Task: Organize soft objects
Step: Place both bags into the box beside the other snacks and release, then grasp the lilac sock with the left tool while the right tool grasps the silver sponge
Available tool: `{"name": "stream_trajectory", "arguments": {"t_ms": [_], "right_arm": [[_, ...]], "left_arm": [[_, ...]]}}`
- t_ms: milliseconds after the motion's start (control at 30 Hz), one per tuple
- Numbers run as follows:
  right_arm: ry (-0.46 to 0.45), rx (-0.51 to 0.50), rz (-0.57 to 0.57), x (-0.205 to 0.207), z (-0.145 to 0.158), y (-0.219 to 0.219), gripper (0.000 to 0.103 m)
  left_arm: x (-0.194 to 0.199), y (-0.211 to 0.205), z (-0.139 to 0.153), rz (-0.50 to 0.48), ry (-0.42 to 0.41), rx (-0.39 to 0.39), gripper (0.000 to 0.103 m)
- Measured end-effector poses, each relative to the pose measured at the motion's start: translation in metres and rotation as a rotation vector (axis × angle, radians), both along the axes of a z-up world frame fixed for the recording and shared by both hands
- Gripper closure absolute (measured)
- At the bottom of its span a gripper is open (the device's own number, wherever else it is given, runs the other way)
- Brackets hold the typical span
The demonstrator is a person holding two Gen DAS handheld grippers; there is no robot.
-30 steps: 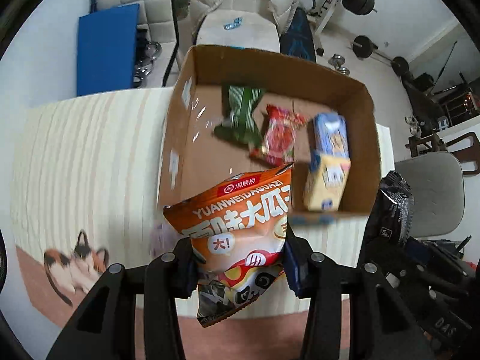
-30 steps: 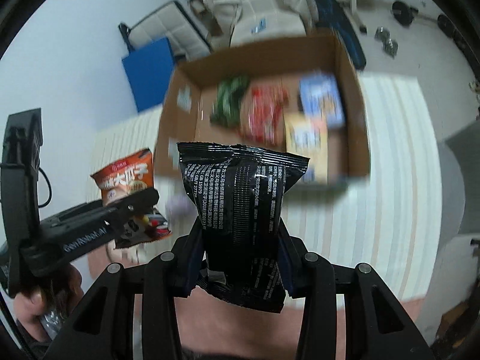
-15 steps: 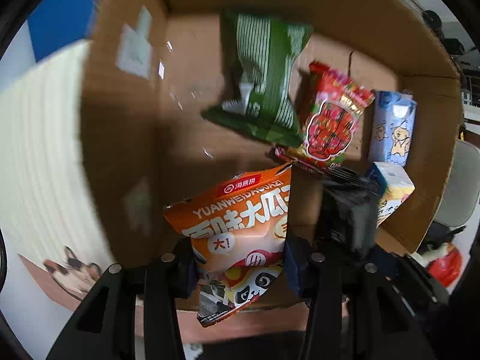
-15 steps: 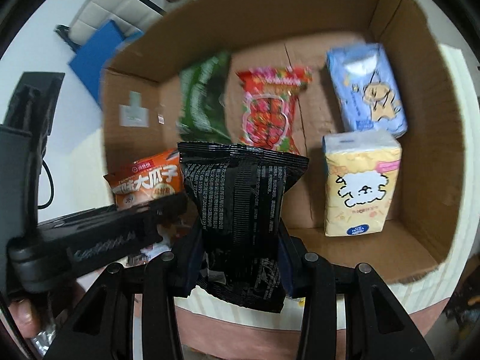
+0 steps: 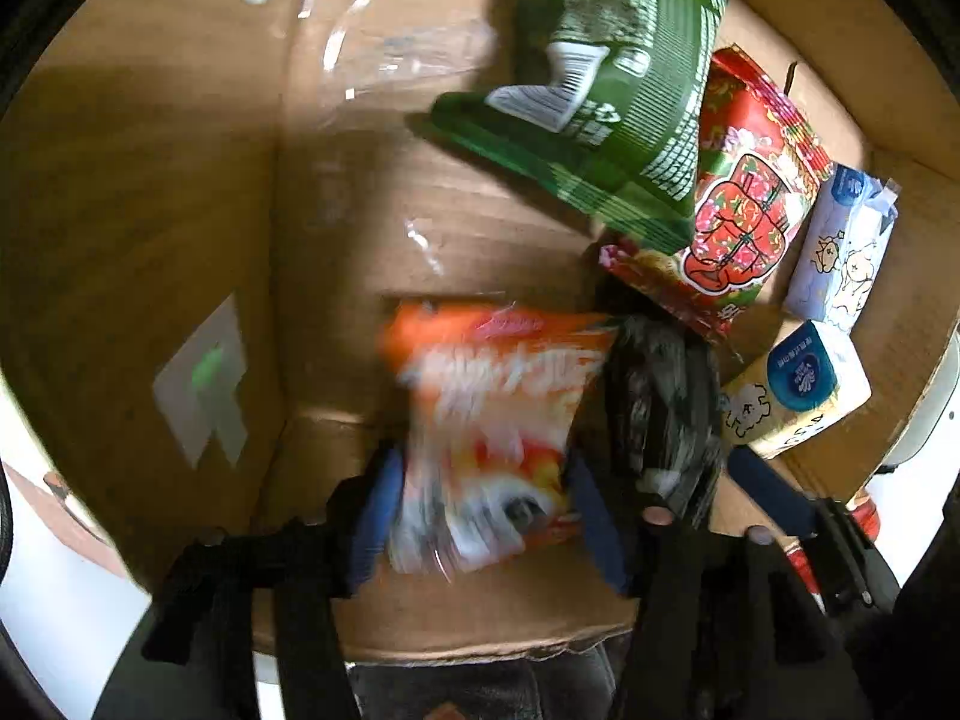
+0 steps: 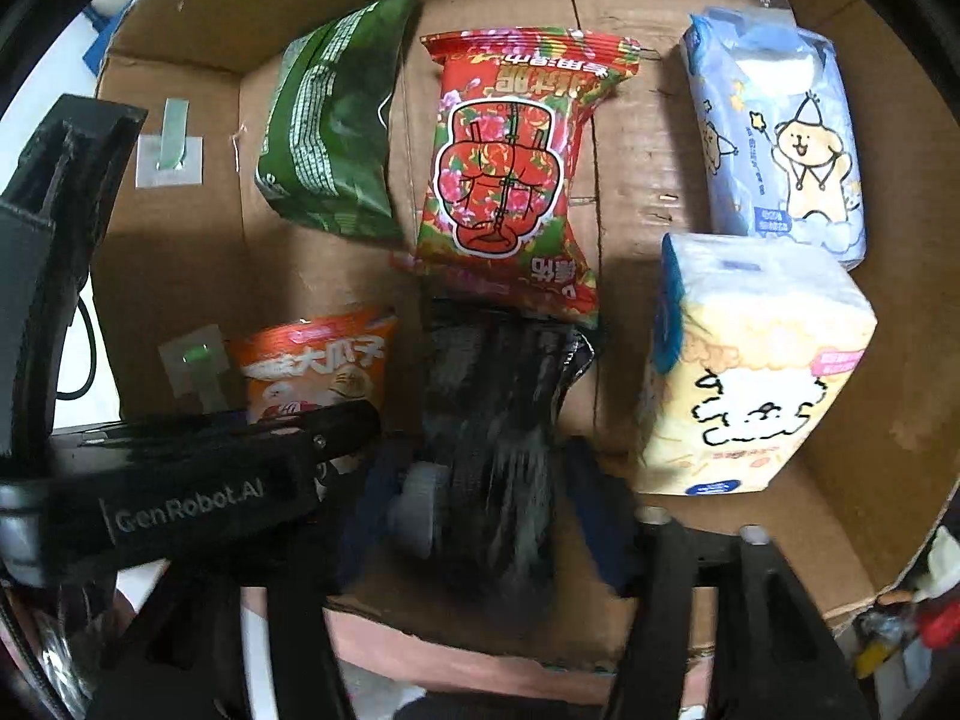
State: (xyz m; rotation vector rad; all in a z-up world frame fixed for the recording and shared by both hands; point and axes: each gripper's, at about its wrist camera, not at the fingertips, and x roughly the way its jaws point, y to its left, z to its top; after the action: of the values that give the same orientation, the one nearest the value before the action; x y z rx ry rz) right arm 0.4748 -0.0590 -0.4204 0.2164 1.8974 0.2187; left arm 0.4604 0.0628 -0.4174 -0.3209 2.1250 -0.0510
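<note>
Both my grippers reach down into the cardboard box. The jaws of my left gripper are opening around the blurred orange snack bag, and those of my right gripper are opening around the black snack bag. Both bags sit near the box's front wall, below the green bag and red bag, with two tissue packs to the right.

Setting reads as a home. My view is filled by a reused cardboard box with old tape and labels, holding snack bags and cartoon-print tissue packs. Household clutter shows past its corner.
</note>
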Motion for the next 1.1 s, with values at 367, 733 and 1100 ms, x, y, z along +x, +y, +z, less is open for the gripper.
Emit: {"name": "stream_trajectory", "arguments": {"t_ms": [367,733,1100], "right_arm": [[-0.120,-0.098,0.087,-0.018,0.050,-0.006,0.014],[-0.271,-0.127,0.038,-0.051,0.091,-0.048,0.002],[-0.501,-0.191,0.018,-0.089,0.154,-0.076,0.000]], "left_arm": [[-0.038,0.012,0.059,-0.020,-0.151,0.004,0.029],[-0.068,0.006,0.130,-0.006,-0.481,0.148,0.011],[-0.111,-0.022,0.192,-0.037,-0.746,0.240,0.011]]}}
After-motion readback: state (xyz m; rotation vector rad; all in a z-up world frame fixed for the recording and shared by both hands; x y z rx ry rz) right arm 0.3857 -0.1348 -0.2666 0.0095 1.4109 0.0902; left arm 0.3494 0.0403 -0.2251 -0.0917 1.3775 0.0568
